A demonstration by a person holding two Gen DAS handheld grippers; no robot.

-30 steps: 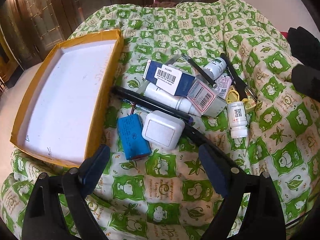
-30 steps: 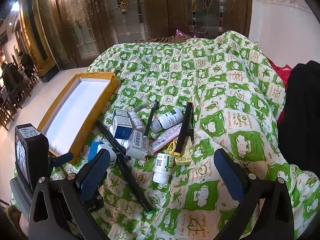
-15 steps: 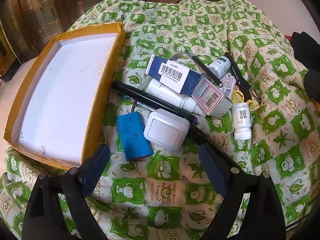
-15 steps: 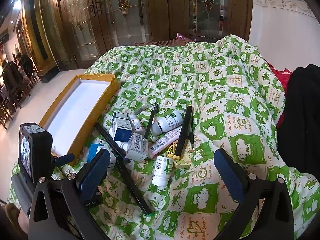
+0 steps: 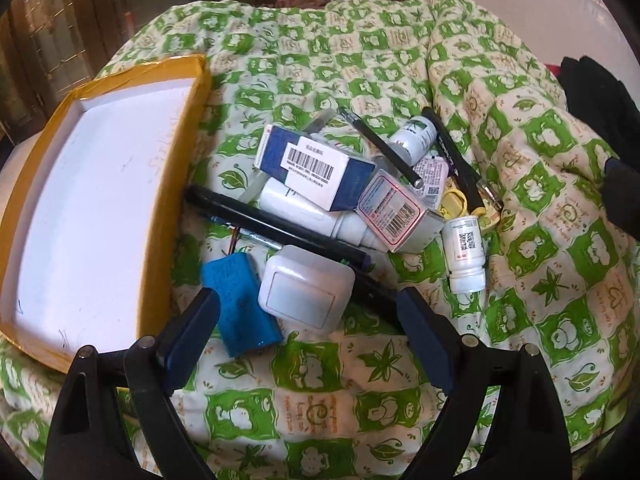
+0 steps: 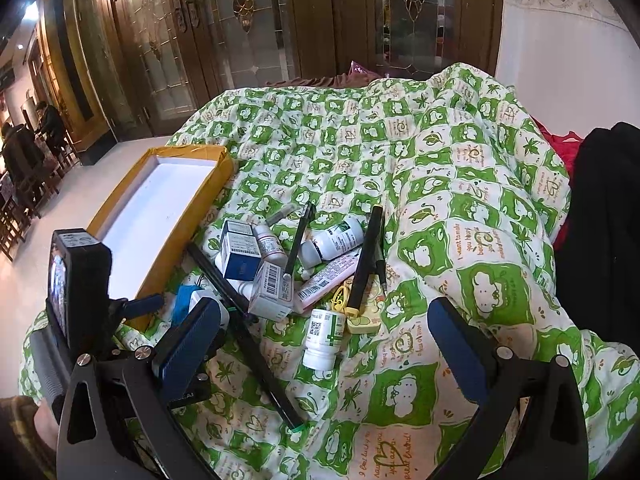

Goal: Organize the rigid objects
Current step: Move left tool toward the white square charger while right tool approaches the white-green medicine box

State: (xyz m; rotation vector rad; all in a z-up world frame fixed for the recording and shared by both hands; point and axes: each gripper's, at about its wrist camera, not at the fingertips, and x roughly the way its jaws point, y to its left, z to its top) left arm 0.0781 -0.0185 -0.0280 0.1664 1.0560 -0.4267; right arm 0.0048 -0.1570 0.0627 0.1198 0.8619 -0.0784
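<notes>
Still at reach-in step, nothing picked yet. Left gripper (image 5: 308, 328) spread wide, empty, hovering over white adapter (image 5: 306, 287) and blue battery pack (image 5: 240, 304) near quilt's (image 5: 400, 60) front-left edge, beside empty yellow box (image 5: 100, 200). Right gripper (image 6: 324, 344) likewise gaping, empty. Next probably: drop lower, straddle adapter, squeeze, lift clear of black pen (image 5: 276, 227).

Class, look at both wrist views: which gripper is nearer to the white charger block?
Left. The left gripper hangs open right over the white charger block; the right gripper is off to its right, nearer the small white bottle.
</notes>
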